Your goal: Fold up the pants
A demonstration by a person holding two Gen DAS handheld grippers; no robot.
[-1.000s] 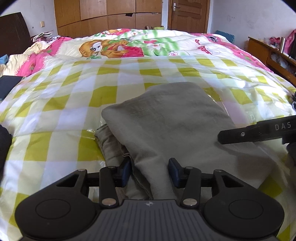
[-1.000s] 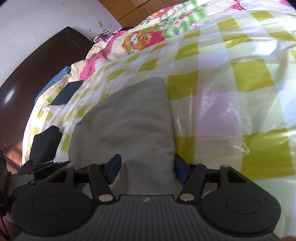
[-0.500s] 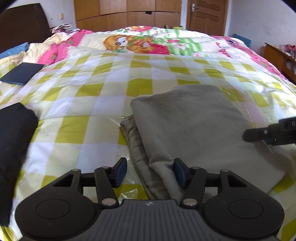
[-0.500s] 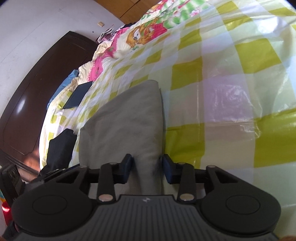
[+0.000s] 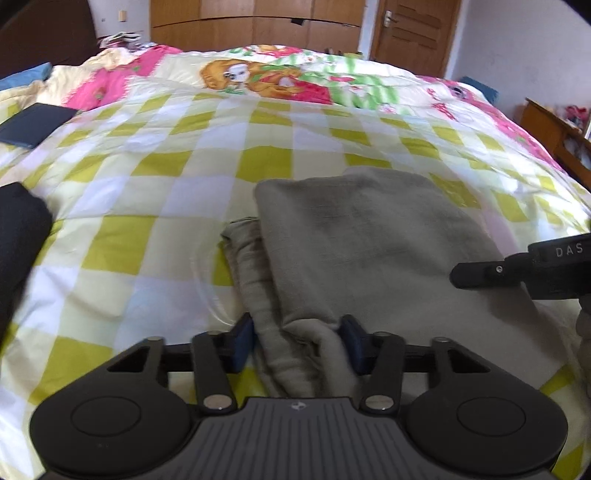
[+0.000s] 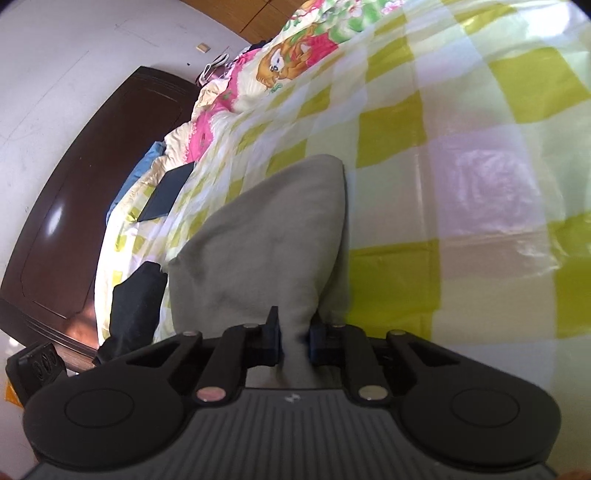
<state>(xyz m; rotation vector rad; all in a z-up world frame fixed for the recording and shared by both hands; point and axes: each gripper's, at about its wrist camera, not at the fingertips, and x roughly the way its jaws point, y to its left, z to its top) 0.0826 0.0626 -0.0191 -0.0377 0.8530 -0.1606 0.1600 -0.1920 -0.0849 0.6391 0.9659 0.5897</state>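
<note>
Grey folded pants [image 5: 369,240] lie on the yellow-and-white checked bedspread [image 5: 147,177]. My left gripper [image 5: 297,341] has its jaws around the near left edge of the folded stack, with cloth bunched between them. My right gripper [image 6: 293,338] is shut on the pants' near right corner [image 6: 266,240] and lifts that cloth off the bed. The right gripper also shows in the left wrist view [image 5: 517,271] at the pants' right side.
A black folded garment [image 5: 18,243] lies at the left of the pants, also in the right wrist view [image 6: 136,299]. A dark flat item [image 5: 33,123] lies farther left. A dark headboard [image 6: 92,206], wardrobe and door [image 5: 410,33] stand beyond. A wooden side table [image 5: 554,129] is at right.
My right gripper has closed from wide open onto the pants' corner and raised it. My left gripper has shifted right and narrowed onto the left edge of the stack.
</note>
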